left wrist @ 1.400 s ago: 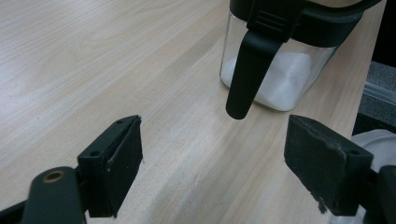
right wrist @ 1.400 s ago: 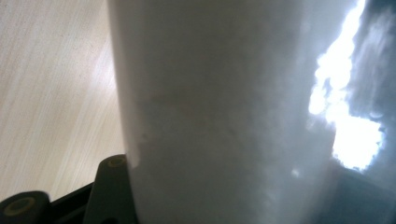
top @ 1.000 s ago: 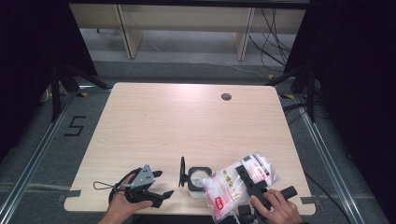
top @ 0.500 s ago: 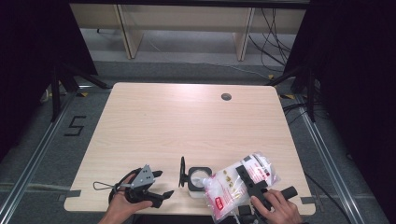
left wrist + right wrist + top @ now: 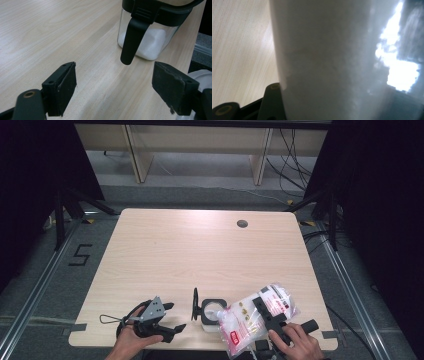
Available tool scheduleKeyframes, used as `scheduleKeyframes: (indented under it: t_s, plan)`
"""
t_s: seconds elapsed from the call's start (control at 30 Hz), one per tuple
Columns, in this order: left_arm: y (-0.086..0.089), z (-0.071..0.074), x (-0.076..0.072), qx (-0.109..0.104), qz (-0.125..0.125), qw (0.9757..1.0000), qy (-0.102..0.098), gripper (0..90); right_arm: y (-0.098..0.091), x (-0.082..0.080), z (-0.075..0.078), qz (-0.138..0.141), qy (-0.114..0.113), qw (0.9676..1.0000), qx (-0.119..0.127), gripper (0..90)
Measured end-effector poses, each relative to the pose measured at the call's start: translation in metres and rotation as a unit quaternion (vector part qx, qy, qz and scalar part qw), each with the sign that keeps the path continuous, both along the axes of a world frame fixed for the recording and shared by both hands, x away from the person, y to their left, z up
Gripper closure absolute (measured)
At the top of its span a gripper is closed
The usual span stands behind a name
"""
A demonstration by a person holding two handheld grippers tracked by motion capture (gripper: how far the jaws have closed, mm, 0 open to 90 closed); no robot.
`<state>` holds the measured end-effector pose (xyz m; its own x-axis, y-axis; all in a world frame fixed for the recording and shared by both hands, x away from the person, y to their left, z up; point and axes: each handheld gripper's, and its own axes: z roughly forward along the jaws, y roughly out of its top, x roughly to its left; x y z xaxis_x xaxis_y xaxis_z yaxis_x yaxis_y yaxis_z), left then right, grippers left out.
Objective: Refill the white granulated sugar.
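Pale wood tabletop (image 5: 200, 250) stretches ahead of me, with a round cable hole (image 5: 242, 224) near its far right and a grey floor with cables beyond it. Both of my hands sit at the near edge. My left tool (image 5: 169, 319) lies low on the tabletop at the left, pointing toward the middle, its jaws spread wide with nothing between them; in the left gripper view they frame bare wood. Just past them stands a clear jar (image 5: 150, 42) with a black rim and a black lever hanging down its side, some white powder (image 5: 152, 43) lying in the bottom. From above, the jar's lid (image 5: 195, 304) stands flipped up on its left side. My right tool (image 5: 263, 312) holds a plastic bag (image 5: 252, 317) of white powder with red printing; the bag lies slanted, its lower end resting right beside the jar. The jaws are clamped on the bag, and in the right gripper view its cloudy white wall (image 5: 332, 62) presses close against the camera.
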<state>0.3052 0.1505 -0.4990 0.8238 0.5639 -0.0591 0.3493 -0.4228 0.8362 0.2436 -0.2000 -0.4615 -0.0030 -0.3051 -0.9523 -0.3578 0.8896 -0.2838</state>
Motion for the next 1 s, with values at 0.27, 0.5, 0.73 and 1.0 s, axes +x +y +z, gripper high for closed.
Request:
scheduleKeyframes:
  t_s: [0.27, 0.5, 0.73, 1.0]
  plan:
    - [0.0001, -0.0002, 0.0011, 0.009, -0.007, 0.9999, -0.009, 19.3, -0.0004, -0.0003, -0.0010, -0.007, 0.003, 1.0000, 0.001, 47.0]
    - [0.0005, -0.0004, 0.0012, 0.012, -0.003, 0.9999, -0.006, 19.3, -0.0001, 0.0002, 0.0012, -0.001, -0.003, 1.0000, -0.004, 47.0]
    - [-0.0002, -0.0010, 0.0012, 0.005, -0.002, 1.0000, -0.006, 19.3, -0.0002, -0.0015, -0.0014, -0.016, 0.003, 0.9999, 0.000, 47.0]
    - [0.0009, 0.0001, 0.0015, 0.009, -0.007, 0.9999, -0.007, 19.3, 0.0015, -0.0010, 0.0014, -0.004, -0.006, 0.9998, -0.020, 47.1]
